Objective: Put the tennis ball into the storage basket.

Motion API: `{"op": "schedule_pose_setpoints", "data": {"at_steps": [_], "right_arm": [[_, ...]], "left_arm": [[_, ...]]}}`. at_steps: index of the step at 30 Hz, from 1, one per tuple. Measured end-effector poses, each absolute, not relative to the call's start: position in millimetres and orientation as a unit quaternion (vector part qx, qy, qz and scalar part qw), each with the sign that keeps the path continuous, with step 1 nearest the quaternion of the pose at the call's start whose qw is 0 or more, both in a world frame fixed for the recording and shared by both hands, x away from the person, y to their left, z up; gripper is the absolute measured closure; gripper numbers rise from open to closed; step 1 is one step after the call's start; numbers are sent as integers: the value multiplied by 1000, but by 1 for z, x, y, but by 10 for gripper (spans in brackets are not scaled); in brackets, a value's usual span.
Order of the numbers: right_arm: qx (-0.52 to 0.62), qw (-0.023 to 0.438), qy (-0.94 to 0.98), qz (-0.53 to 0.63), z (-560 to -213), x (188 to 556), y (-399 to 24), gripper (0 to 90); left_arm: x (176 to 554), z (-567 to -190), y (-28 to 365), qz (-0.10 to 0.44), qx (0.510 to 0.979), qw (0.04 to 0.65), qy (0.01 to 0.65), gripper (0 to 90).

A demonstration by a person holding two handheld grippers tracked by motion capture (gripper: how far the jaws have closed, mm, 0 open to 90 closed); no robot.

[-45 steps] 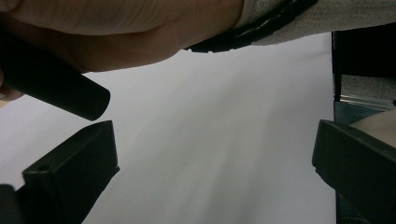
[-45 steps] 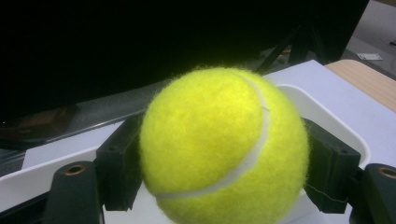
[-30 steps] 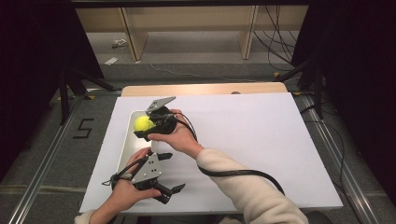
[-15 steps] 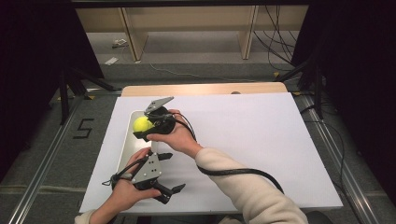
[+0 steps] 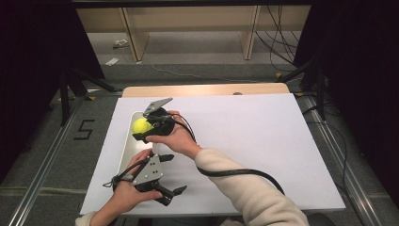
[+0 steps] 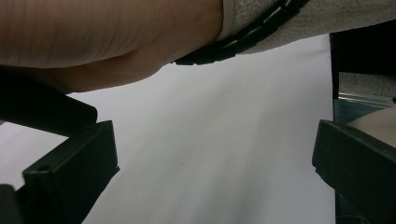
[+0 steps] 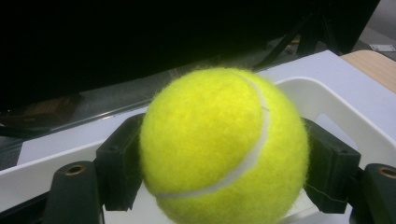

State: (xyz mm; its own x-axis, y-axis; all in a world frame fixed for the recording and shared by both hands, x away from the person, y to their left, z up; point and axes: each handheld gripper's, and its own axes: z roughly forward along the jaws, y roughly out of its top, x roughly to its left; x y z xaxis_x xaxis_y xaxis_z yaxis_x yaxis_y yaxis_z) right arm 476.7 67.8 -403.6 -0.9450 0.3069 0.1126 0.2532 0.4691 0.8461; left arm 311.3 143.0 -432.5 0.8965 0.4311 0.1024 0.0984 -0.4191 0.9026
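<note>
Currently the right gripper [image 5: 142,126] is clamped on a yellow tennis ball [image 5: 140,125], one black jaw pressing each side of it. From the right gripper view the tennis ball [image 7: 224,144] sits squarely between the two jaws, its white seam curving across the face turned to the camera. Directly beneath and beyond this gripper lies a white tray [image 5: 127,146]; its rim [image 7: 322,95] shows just behind the ball, and the ball is held above the tray's far end, whether it touches the tray floor cannot be told. The right hand [image 5: 173,136] wraps the gripper body, with the grey three-cornered plate on top and the black cable trailing back along the cream sleeve [image 5: 244,193].

The left gripper [image 5: 171,175] is nearer the person, just beside the tray's near end and close under the right forearm. Its jaws stand wide apart with nothing between them. From the left gripper view the two jaws frame bare white bench surface [image 6: 224,149], and the right forearm with its cable crosses overhead. The left hand [image 5: 123,190] grips the body from below, plate facing up.

Both grippers work over the left part of the white bench [image 5: 263,141], the right gripper beyond the left one, the two near each other but not touching
</note>
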Motion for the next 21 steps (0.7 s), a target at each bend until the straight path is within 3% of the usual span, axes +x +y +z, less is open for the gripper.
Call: {"op": "schedule_pose_setpoints", "data": {"at_steps": [21], "right_arm": [[157,23,864,478,-410,477,76,265]], "left_arm": [[311,-432,143,162,827,515,160,0]]}}
